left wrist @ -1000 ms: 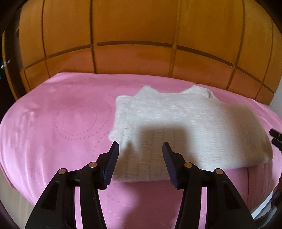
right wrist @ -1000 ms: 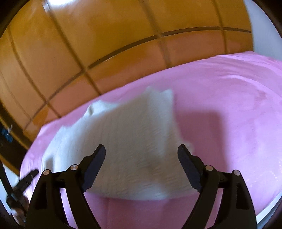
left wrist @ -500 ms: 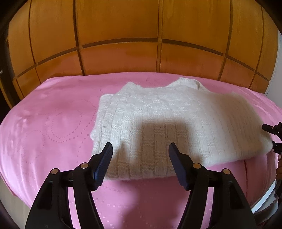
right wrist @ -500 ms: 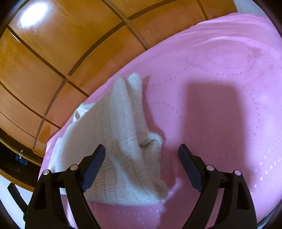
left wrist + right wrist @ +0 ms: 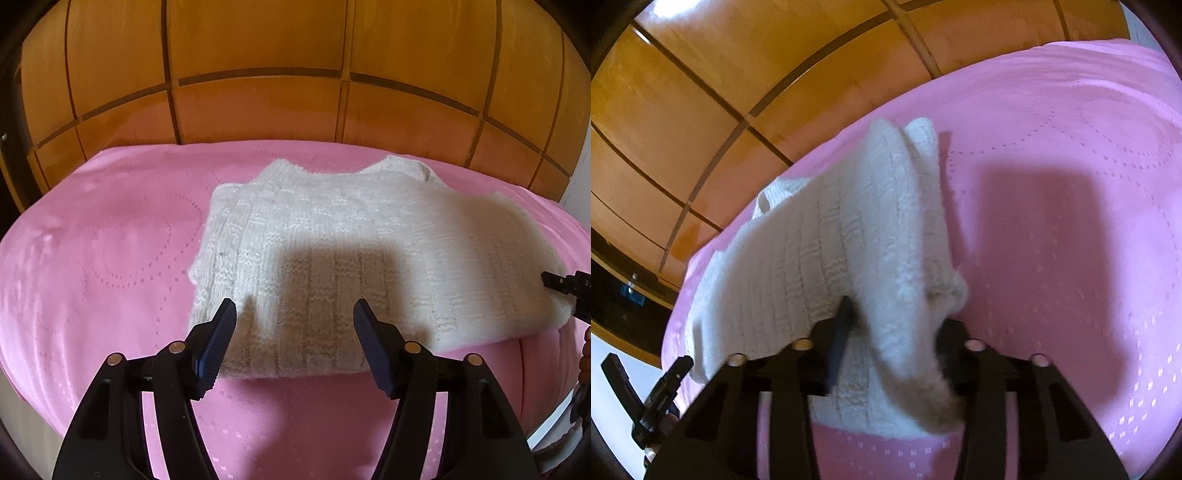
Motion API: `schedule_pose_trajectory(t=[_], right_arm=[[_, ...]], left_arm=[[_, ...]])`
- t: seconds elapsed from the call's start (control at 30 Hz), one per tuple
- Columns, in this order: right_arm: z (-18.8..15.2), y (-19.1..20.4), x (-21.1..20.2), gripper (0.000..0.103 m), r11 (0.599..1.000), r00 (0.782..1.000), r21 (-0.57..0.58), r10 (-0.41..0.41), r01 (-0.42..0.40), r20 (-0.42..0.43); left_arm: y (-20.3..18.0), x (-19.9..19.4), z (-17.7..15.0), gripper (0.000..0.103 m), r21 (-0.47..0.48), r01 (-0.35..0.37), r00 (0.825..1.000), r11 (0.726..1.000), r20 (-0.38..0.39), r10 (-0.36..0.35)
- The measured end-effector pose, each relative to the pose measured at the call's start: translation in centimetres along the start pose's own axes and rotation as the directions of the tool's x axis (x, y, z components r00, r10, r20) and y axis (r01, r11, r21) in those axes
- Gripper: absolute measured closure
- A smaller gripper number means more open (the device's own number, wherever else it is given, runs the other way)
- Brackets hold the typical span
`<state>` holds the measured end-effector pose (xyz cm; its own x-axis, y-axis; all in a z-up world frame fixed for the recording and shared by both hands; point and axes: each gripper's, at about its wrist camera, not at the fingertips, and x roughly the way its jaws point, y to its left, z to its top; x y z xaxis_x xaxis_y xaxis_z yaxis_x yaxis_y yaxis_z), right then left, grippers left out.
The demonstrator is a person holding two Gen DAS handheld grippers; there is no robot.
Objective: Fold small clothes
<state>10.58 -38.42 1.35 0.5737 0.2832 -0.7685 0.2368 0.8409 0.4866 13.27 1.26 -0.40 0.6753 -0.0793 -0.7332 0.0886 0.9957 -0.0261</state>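
Observation:
A white knitted sweater (image 5: 351, 240) lies folded on the pink bed cover (image 5: 92, 240). My left gripper (image 5: 293, 317) hovers open over the sweater's near edge, with nothing pinched between its fingers. In the right wrist view the sweater's side edge (image 5: 886, 229) is bunched up between the jaws of my right gripper (image 5: 894, 321), which are closing on it. One dark pad (image 5: 842, 332) presses into the knit and the other finger is hidden under the fabric. The right gripper's tip (image 5: 565, 284) also shows at the sweater's right end in the left wrist view.
An orange wooden panelled headboard (image 5: 258, 110) rises behind the bed. Pink cover (image 5: 1071, 221) stretches to the right of the sweater. The bed's near edge and a pale floor strip (image 5: 546, 424) sit bottom right. A hand (image 5: 585, 350) holds the right gripper.
The right gripper came down onto the sweater's side edge and narrowed its jaws around it, bunching the knit. The left gripper's jaws widened slightly and it stayed over the near edge.

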Motion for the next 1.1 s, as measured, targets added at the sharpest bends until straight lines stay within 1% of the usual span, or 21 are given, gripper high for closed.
schedule_pose_trajectory(t=[0.07,0.17,0.3,0.37,0.53,0.67,0.8,1.0,1.1], right_arm=[[0.1,0.4,0.1,0.080,1.000,1.000,-0.012,-0.002,0.002,-0.004],[0.2,0.9,-0.1,0.083,1.000,1.000,-0.020,-0.010,0.010,-0.005],[0.7,1.4,-0.5,0.085,1.000,1.000,-0.015,-0.004,0.004,-0.005],[0.9,1.7,-0.9,0.086,1.000,1.000,-0.006,0.018,-0.018,0.000],[2.0,4.9,-2.3,0.087,0.995,0.996,-0.060,0.079,-0.077,0.029],[2.7,9.0,-2.7,0.088,0.984,0.990,-0.129,0.133,-0.127,0.038],[3.3,13.8,-2.3,0.090,0.964,0.983,-0.201,0.183,-0.174,0.026],[3.2,22.3,-0.7,0.090,0.911,0.964,-0.320,0.266,-0.261,-0.028],[2.2,26.3,1.6,0.090,0.885,0.957,-0.366,0.278,-0.288,-0.080]], left_arm=[[0.2,0.2,-0.1,0.038,-0.002,-0.007,1.000,1.000,-0.005,0.007],[0.6,0.6,-0.1,0.038,-0.008,-0.010,1.000,1.000,-0.014,0.010],[1.0,0.8,-0.2,0.038,-0.020,-0.013,1.000,1.000,-0.019,0.013],[1.2,0.7,-0.3,0.038,-0.026,-0.012,1.000,1.000,-0.019,0.011],[1.8,0.7,-0.2,0.038,-0.040,-0.001,1.000,0.999,-0.014,0.000],[2.3,0.5,-0.1,0.038,-0.056,0.009,1.000,0.998,-0.009,-0.009],[3.0,0.2,0.1,0.038,-0.070,0.015,1.000,0.997,-0.001,-0.016],[4.5,-0.2,-0.1,0.038,-0.116,0.018,1.000,0.993,0.003,-0.018],[6.1,-0.5,-0.2,0.038,-0.161,0.023,1.000,0.987,-0.001,-0.024]])
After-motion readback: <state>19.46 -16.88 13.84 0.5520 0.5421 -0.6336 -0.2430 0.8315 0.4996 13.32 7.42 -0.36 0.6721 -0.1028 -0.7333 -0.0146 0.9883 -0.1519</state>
